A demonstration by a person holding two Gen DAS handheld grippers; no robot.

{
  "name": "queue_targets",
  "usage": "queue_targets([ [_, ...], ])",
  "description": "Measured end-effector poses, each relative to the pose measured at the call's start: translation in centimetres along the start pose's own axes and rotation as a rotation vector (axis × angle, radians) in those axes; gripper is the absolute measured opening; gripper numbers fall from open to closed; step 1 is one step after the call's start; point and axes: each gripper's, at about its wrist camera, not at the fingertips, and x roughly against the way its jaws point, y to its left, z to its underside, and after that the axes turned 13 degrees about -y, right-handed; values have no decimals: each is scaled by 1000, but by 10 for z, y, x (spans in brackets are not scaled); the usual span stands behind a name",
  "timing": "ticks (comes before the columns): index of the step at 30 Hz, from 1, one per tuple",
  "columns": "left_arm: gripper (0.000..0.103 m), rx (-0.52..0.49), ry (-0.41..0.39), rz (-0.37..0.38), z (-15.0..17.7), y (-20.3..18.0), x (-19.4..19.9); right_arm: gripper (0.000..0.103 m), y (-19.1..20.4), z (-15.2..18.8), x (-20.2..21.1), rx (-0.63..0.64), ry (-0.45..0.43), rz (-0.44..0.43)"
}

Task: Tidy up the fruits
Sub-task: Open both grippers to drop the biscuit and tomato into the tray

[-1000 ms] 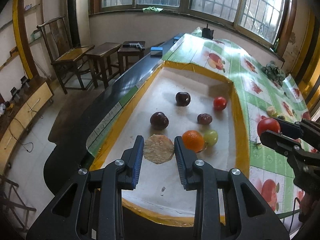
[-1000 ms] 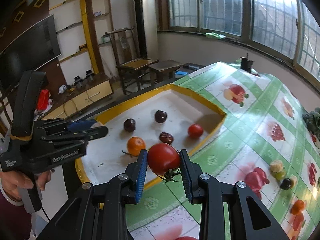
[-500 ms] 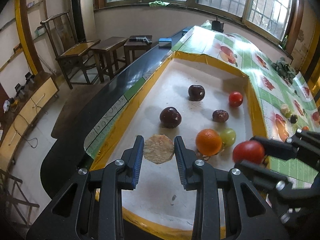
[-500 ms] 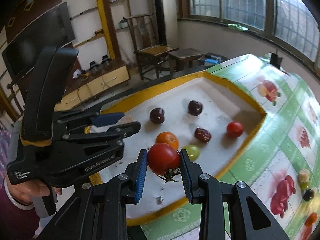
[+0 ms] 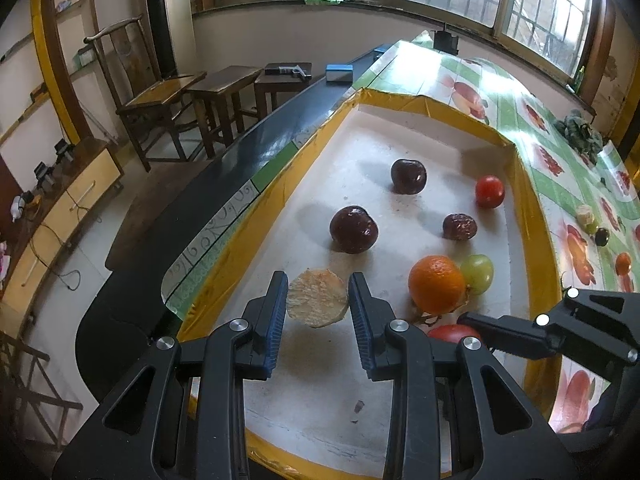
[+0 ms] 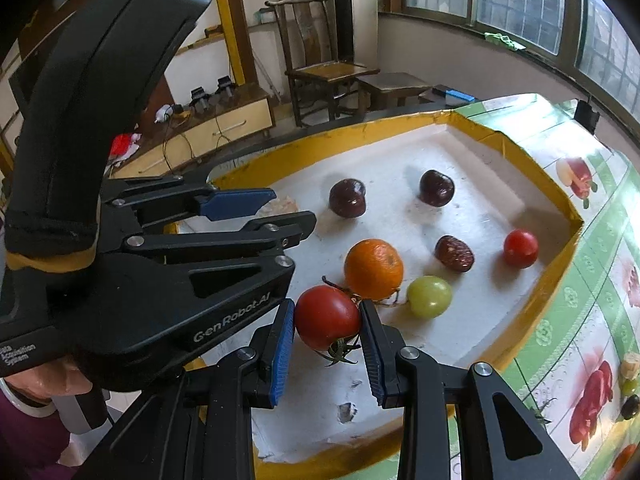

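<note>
We clamp a pale round slice [image 5: 317, 298] in our left hand-held gripper [image 5: 318, 312], low centre of its frame, over the white tray [image 5: 436, 148]. Our right hand-held gripper [image 6: 327, 334] pinches a red tomato [image 6: 327, 317], lower centre, just beside the orange [image 6: 373, 268] and green grape [image 6: 429, 296].

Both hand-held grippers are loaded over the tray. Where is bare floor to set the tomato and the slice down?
Bare white floor lies at the near end of the tray, below the held tomato, and along the left wall under the pale slice. The far corner past the dark plum is free too. It is crowded around the orange and green grape.
</note>
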Motion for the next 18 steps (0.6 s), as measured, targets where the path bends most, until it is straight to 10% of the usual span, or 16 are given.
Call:
queue_targets([
  [14,39,35,32,2,2,6,-9,35,-8,1,5,-40,-8,-16],
  [18,68,66,10,30,-1,9,0,37,-18,5,25,-60,-35,5],
])
